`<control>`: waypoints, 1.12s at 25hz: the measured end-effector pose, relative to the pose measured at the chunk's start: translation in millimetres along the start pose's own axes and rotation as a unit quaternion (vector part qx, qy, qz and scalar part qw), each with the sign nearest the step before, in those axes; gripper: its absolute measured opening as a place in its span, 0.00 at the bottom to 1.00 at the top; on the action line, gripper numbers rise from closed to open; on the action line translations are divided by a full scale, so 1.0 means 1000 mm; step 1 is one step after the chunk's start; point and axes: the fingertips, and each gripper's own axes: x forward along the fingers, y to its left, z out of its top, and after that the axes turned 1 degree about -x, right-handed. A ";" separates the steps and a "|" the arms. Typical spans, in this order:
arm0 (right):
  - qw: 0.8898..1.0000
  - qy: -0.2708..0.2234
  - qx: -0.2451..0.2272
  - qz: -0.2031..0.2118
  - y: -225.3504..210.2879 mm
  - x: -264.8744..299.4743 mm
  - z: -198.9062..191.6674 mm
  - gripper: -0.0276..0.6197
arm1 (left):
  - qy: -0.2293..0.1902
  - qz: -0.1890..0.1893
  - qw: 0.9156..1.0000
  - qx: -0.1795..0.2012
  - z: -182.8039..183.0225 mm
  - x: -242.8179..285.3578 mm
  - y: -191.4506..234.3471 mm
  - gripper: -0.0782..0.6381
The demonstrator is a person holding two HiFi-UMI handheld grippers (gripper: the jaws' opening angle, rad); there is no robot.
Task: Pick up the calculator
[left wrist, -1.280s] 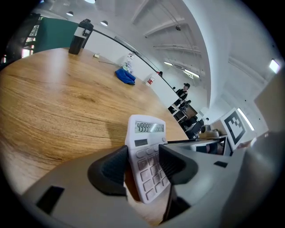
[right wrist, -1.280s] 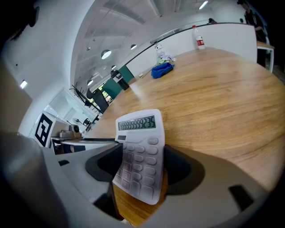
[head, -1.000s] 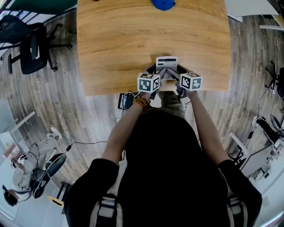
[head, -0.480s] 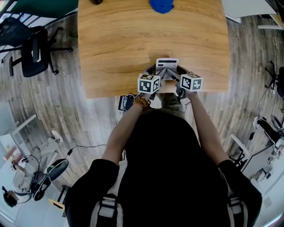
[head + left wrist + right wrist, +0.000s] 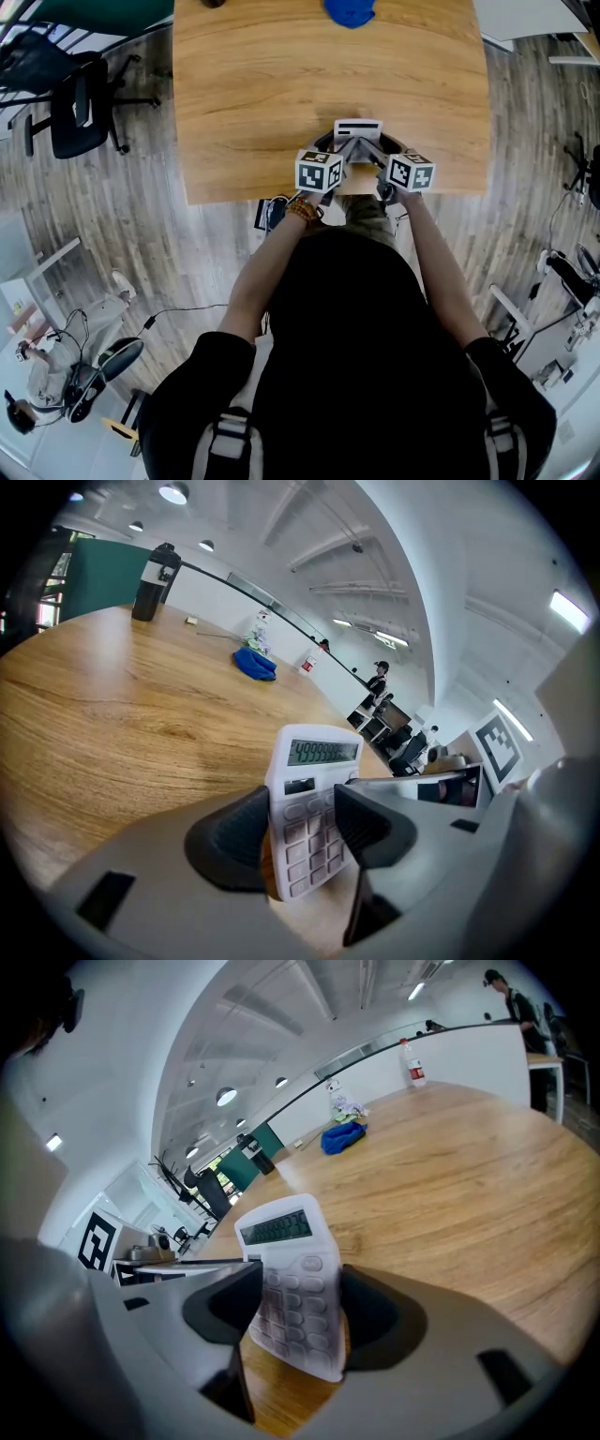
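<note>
— Where is the calculator (image 5: 357,129)?

— At the near edge of the wooden table (image 5: 262,94), right in front of the person. It is white, with pale keys and a row of digits lit in its display. It stands tilted, display end up and away from the person. Whether its lower edge touches the wood I cannot tell.

— And the grippers?

— Both are on it. The left gripper (image 5: 300,832) has its two dark pads pressed on the keypad end: one against the left long edge, the other over the right side of the keys. The right gripper (image 5: 300,1307) comes in from the other side. Its jaws have just been closing, the calculator stands between them, and one pad now lies on each long edge.

— So they meet there?

— Yes. In the head view the two marker cubes sit close together just off the table's edge, jaws pointing in toward the calculator, with the person's forearms reaching to them from below.

— Anything else on the table?

— A crumpled blue cloth (image 5: 349,11) at the far edge, well apart from the calculator, and a dark bottle (image 5: 155,581) off toward the far corner. A black office chair (image 5: 70,103) stands on the plank floor to the left.
</note>
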 end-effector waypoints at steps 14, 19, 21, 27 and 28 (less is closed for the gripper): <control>0.999 -0.028 -0.037 0.006 0.016 -0.001 0.031 0.45 | -0.040 0.003 0.999 0.011 0.028 -0.011 0.000 0.42; 0.997 -0.043 -0.060 0.012 0.025 -0.007 0.045 0.45 | -0.062 0.013 0.998 0.017 0.040 -0.017 -0.004 0.42; 0.997 -0.047 -0.066 0.014 0.024 -0.008 0.049 0.45 | -0.068 0.014 0.997 0.018 0.044 -0.015 -0.006 0.42; 0.995 -0.058 -0.085 0.017 0.027 -0.017 0.067 0.45 | -0.086 0.015 0.996 0.034 0.059 -0.018 -0.017 0.42; 0.994 -0.061 -0.089 0.019 0.028 -0.018 0.070 0.45 | -0.090 0.016 0.995 0.036 0.063 -0.018 -0.018 0.42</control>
